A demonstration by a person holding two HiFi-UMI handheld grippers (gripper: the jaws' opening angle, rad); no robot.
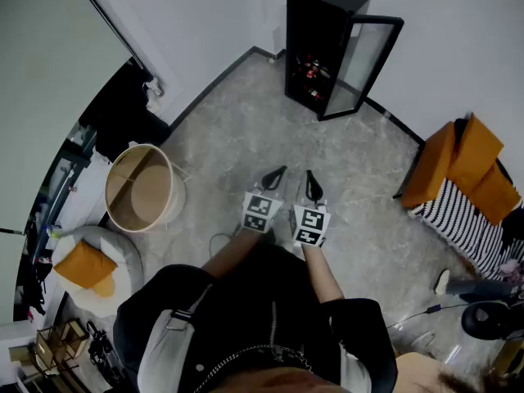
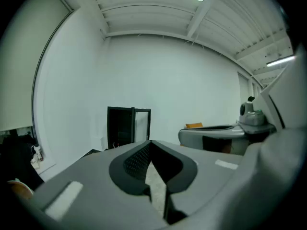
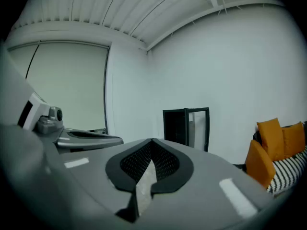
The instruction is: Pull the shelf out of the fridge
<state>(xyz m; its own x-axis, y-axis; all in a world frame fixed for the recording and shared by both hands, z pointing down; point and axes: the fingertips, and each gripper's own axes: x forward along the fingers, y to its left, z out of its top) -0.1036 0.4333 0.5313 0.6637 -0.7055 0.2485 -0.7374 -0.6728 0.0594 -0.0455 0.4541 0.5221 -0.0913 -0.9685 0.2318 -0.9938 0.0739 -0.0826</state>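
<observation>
1. Shelf detail was too small for me to make out. It belonged inside the fridge (image 1: 315, 43), whose dark interior showed only a few small red items on its lower levels.
2. The fridge stood against the far wall, ahead of both tools and well apart from them, with bare floor (image 1: 246, 137) between.
3. Its glass door (image 1: 364, 60) hung open, swung out to the right as seen from the tools. I judged the inside reachable without any step on the door.
4. The left tool (image 1: 274, 176) had its jaws pressed together at the tips, pinching nothing.
5. The right tool (image 1: 313, 185) was likewise pressed together and empty.
6. Both tools sat side by side, near each other and close in front of the person's body, tipped slightly downward. I read that as a carrying pose for the walk-up, not a reach.
7. A round basket (image 1: 177, 199) lay off to the left of the left tool and an orange sofa (image 1: 458, 158) off to the right of the right tool. Both were clear of the line to the fridge.
8. In my judgement the whole approach remained, and the jaws would need to spread before taking the shelf's front edge.
</observation>
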